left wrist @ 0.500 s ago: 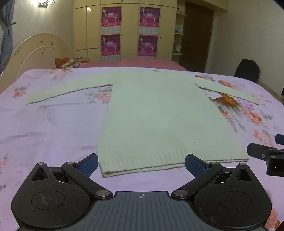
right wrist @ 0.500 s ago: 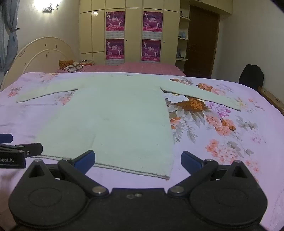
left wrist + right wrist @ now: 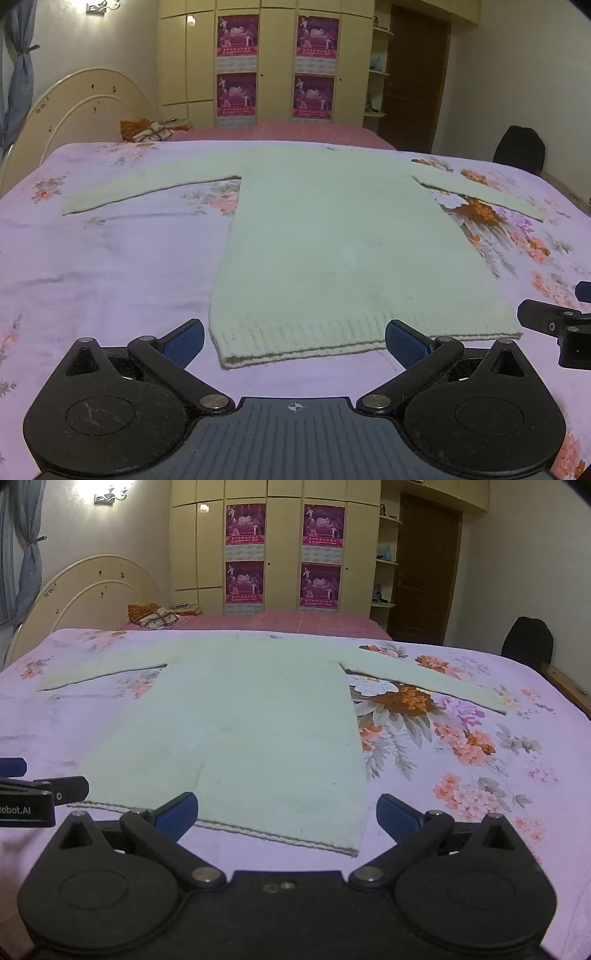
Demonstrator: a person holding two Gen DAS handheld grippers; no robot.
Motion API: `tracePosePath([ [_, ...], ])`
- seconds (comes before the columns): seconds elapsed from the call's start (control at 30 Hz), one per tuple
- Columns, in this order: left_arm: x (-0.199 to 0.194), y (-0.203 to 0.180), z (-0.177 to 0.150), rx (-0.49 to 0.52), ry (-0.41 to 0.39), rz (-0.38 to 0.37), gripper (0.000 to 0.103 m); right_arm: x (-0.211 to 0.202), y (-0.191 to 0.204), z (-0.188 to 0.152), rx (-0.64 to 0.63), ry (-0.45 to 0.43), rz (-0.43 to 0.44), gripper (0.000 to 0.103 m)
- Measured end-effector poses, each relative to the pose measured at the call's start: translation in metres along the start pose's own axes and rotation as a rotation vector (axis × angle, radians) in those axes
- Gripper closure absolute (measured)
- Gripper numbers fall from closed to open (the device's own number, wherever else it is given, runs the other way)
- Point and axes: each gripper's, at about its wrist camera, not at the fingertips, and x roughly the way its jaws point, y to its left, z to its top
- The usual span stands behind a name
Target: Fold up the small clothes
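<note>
A pale green knitted sweater (image 3: 332,240) lies flat on the bed with both sleeves spread out and its ribbed hem nearest me; it also shows in the right wrist view (image 3: 240,731). My left gripper (image 3: 294,341) is open and empty, just short of the hem's left corner. My right gripper (image 3: 284,810) is open and empty, its jaws wide on either side of the hem's right corner, low over it. Each gripper shows at the edge of the other's view: the right one in the left wrist view (image 3: 554,325), the left one in the right wrist view (image 3: 37,794).
The sweater rests on a lilac floral bedsheet (image 3: 92,266). A cream headboard (image 3: 81,103) is at the far left, a second bed with a pink cover (image 3: 295,131) behind, wardrobes with posters (image 3: 277,66), and a dark chair (image 3: 521,147) at the right.
Both grippers have shifted very slightly; the sweater lies as before and both stay open.
</note>
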Motion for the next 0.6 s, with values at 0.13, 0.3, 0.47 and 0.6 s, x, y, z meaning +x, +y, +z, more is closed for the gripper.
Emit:
tracePosePath([
  [0.13, -0.002, 0.0009, 0.0013, 0.006, -0.011, 0.0, 0.0, 0.001, 0.0006, 0.0, -0.001, -0.005, -0.002, 0.001],
  [0.3, -0.0024, 0.0009, 0.0018, 0.007, -0.01, 0.001, 0.0, -0.0003, 0.0006, -0.0001, 0.006, -0.007, -0.003, 0.001],
  [0.47, -0.0031, 0.0008, 0.0019, 0.004, -0.017, 0.004, 0.0, -0.0003, -0.0003, -0.0003, 0.007, -0.007, 0.0, 0.001],
  [0.6, -0.0023, 0.0014, 0.0016, 0.003, -0.013, 0.009, 0.0, -0.0004, 0.0003, -0.0003, 0.006, -0.007, 0.0, 0.001],
])
